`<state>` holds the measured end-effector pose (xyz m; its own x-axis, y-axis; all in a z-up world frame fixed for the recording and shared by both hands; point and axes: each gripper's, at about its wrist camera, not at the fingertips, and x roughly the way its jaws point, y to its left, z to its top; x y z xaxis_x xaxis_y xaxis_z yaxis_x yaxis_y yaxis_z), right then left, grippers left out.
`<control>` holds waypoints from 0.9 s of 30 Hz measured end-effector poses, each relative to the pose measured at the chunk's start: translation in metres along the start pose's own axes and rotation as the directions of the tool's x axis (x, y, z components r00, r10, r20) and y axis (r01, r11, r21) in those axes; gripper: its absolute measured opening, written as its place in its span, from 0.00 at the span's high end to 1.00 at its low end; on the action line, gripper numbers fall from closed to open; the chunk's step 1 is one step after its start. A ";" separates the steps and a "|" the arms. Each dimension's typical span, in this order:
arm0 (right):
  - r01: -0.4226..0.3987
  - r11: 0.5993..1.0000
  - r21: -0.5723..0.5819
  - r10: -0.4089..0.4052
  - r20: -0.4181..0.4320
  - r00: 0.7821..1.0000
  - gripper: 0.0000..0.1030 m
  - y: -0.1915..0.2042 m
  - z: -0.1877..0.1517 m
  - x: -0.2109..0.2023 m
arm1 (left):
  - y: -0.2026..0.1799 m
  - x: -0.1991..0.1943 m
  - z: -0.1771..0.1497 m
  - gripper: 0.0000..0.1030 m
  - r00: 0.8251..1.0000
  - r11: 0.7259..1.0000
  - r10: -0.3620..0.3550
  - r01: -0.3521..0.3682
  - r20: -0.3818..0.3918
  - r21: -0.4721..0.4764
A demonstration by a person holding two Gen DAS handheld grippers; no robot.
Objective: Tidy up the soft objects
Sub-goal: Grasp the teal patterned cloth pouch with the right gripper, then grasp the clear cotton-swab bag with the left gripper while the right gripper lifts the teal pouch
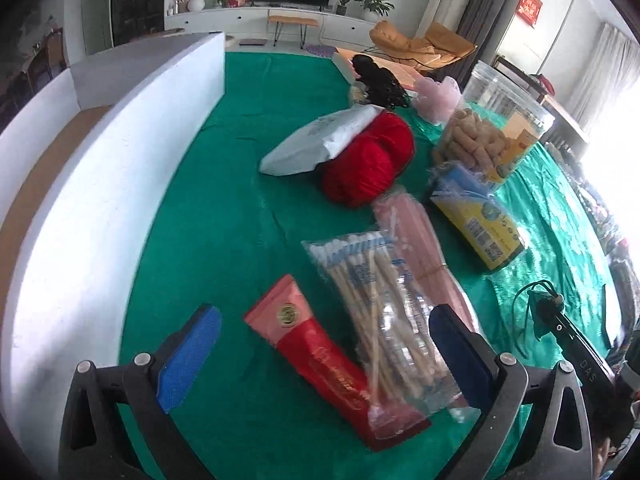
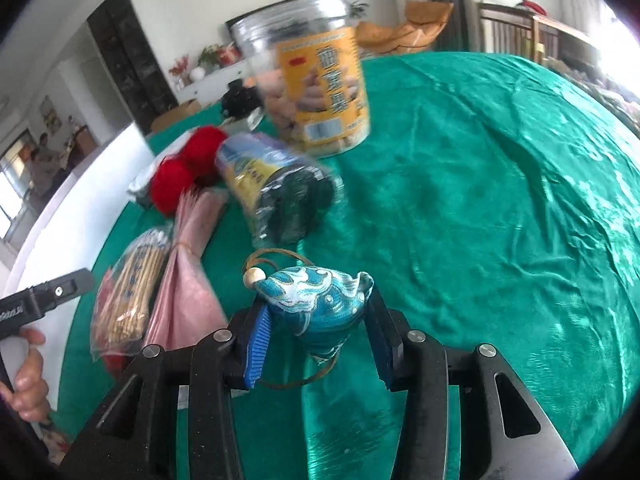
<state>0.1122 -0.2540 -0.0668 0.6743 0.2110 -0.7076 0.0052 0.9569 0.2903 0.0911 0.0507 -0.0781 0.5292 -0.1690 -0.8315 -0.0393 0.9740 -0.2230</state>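
Note:
My right gripper point(image 2: 316, 320) is shut on a blue embroidered sachet point(image 2: 316, 300) with a wooden bead and cord, held just above the green tablecloth point(image 2: 480, 200). My left gripper point(image 1: 320, 340) is open and empty, low over a red pouch point(image 1: 320, 360) and a bag of cotton swabs point(image 1: 380, 304). Red yarn balls point(image 1: 372, 160), a white soft packet point(image 1: 320, 140), a pink bundle point(image 1: 420, 240), a black hair piece point(image 1: 380, 80) and a pink fluffy item point(image 1: 436, 96) lie further off. The sachet also shows at the right of the left wrist view point(image 1: 540, 312).
A white box wall point(image 1: 100, 200) runs along the left of the table. A clear snack jar point(image 1: 488, 128) stands at the right, with a yellow-labelled bag of dark material point(image 1: 476, 220) lying before it. A hand point(image 2: 28, 372) holds the left gripper's handle.

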 end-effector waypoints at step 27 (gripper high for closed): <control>-0.044 0.988 0.150 0.033 0.078 0.996 0.54 -0.030 0.005 -0.017 | -0.027 0.004 0.055 0.70 0.983 0.994 -0.080 0.090 -0.166 0.054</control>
<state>0.1042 -0.2874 -0.0598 0.7299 0.2261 -0.6451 0.0857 0.9060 0.4145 0.1408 0.0319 -0.0470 0.3827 -0.2693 -0.8837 0.0549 0.9615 -0.2692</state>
